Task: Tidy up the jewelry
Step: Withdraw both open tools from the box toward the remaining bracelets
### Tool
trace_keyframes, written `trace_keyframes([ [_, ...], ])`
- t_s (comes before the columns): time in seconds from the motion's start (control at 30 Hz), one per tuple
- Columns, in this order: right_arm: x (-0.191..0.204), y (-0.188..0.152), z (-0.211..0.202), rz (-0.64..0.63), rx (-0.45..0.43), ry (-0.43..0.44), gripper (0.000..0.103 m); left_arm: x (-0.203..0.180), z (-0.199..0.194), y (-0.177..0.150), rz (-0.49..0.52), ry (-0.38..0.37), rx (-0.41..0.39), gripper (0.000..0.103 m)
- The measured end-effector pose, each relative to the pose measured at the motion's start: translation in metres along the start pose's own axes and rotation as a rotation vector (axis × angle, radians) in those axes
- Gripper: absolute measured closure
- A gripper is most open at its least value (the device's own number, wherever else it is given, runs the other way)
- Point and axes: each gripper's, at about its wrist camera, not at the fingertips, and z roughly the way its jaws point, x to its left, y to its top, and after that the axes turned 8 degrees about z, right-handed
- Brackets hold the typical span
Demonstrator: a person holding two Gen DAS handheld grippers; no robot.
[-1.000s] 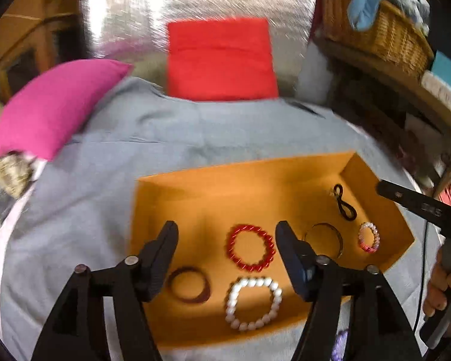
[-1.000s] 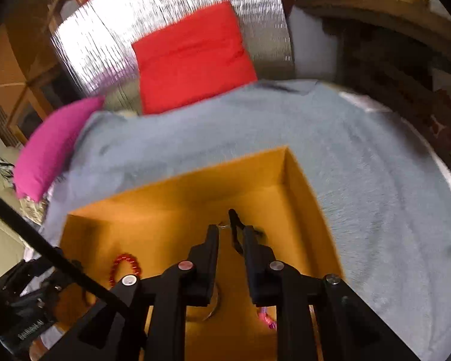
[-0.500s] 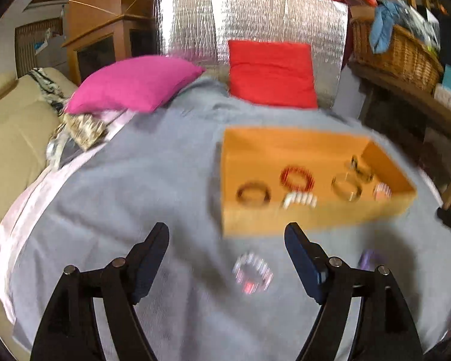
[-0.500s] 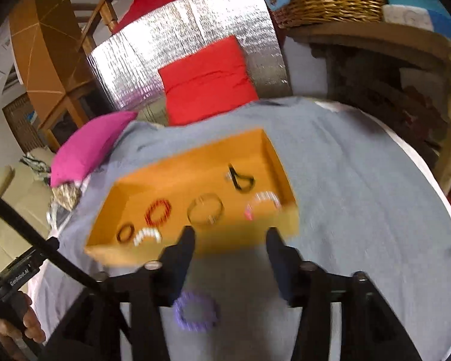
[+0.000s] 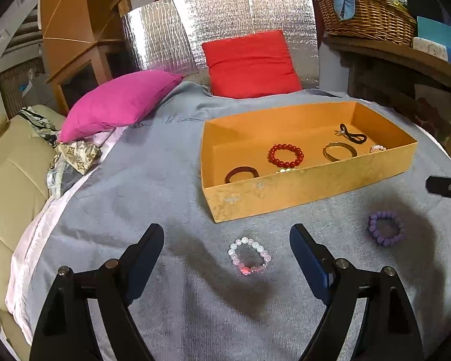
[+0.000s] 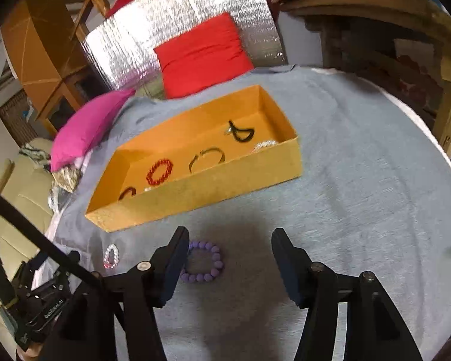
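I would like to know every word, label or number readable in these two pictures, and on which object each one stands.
"GenRobot.AI", roughly: small white print on the left gripper body, tilted and only partly legible.
Patterned cloth beside the pink pillow: a monogram-like print, too small to read.
Blue box on the shelf: no legible text.
Nothing else carries writing.

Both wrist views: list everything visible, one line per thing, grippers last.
orange box: 1, orange, on the blanket
red bead bracelet: 1, red, in the box
dark red ring: 1, in the box, left end
bangle: 1, brassy, in the box
black loop: 1, black, in the box, right end
pink-white bracelet: 1, on the blanket before the box
purple bracelet: 1, purple, on the blanket
grey blanket: 1, grey
pink cushion: 1, magenta
red cushion: 1, red
wicker basket: 1, on a shelf
left gripper: open
right gripper: open
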Motion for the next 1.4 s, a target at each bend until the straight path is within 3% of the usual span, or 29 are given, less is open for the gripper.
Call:
trace_keyframes([
  [0.47, 0.033, -0.013, 0.022, -0.061, 0.075, 0.013, 0.042, 0.015, 0.013, -0.007, -0.046, 0.003, 0.069, 0.017],
  [0.87, 0.025, -0.013, 0.023, -0.022, 0.081, 0.013, 0.042, 0.023, 0.016, -0.011, -0.050, 0.006, 0.091, 0.017],
  [1.1, 0.003, 0.003, 0.010, 0.053, 0.008, 0.018, 0.042, 0.036, 0.023, -0.010, -0.114, -0.008, 0.111, 0.017],
  [1.4, -0.002, 0.001, 0.021, 0.078, 0.077, 0.034, 0.042, 0.043, 0.040, -0.019, -0.167, -0.043, 0.202, 0.017],
])
